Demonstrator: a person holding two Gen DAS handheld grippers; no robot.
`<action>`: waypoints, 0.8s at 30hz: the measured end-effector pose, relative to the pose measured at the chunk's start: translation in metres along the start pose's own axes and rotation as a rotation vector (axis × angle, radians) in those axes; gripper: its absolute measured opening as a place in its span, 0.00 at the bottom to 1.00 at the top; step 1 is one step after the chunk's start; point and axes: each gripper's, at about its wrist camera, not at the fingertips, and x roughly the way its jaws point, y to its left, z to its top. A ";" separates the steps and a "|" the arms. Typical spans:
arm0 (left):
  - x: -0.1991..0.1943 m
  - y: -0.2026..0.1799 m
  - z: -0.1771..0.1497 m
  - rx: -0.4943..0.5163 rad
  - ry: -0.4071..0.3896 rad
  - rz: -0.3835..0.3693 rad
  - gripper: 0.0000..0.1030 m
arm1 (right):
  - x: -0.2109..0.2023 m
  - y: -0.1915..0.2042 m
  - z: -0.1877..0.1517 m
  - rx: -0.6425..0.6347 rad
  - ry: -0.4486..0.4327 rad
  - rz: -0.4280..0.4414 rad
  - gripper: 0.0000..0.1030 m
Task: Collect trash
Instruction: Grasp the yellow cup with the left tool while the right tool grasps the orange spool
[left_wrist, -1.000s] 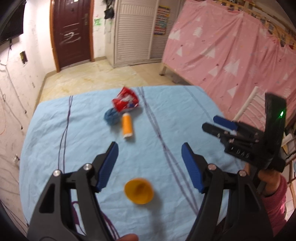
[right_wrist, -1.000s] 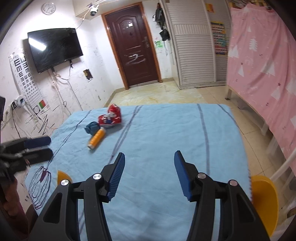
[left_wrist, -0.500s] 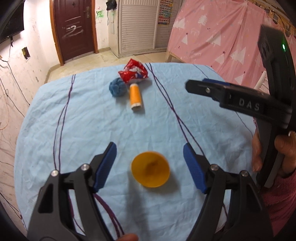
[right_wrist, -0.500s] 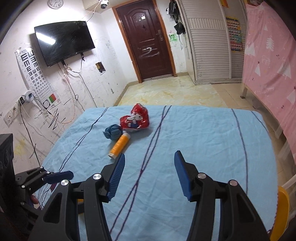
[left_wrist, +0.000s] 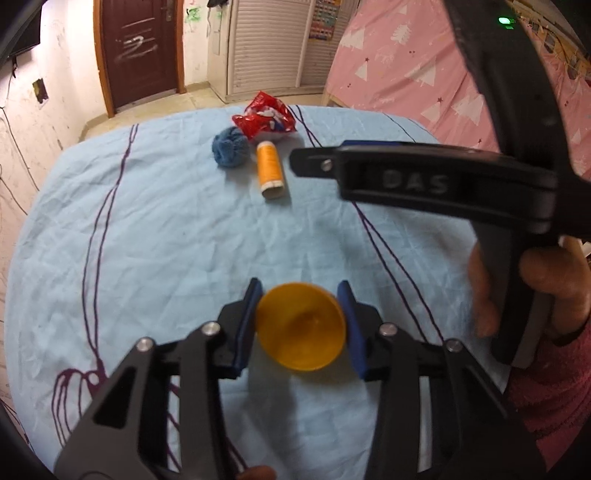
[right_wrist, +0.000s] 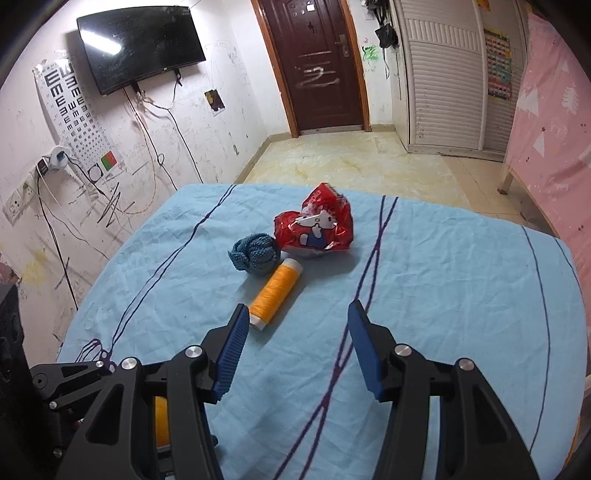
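Jaws just closed, round orange cup (left_wrist: 301, 326)

The table (right_wrist: 461, 295) is covered in matt, wrinkled light-blue cloth. The orange cup (left_wrist: 301, 326) looks like smooth plastic with a dull sheen. The red wrapper (right_wrist: 314, 227) is glossy, crinkled film. The blue ball (right_wrist: 255, 254) is rough knit yarn. The spool (right_wrist: 275, 291) carries fine orange thread. The tongs' pads (right_wrist: 231, 350) are ribbed matt blue.
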 end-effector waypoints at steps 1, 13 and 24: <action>-0.001 0.002 0.000 -0.004 -0.001 -0.007 0.39 | 0.004 0.002 0.001 -0.003 0.008 -0.002 0.48; -0.017 0.028 0.000 -0.053 -0.034 -0.033 0.39 | 0.038 0.016 0.015 -0.028 0.056 -0.047 0.48; -0.021 0.041 -0.002 -0.072 -0.037 -0.041 0.39 | 0.056 0.031 0.023 -0.060 0.069 -0.092 0.20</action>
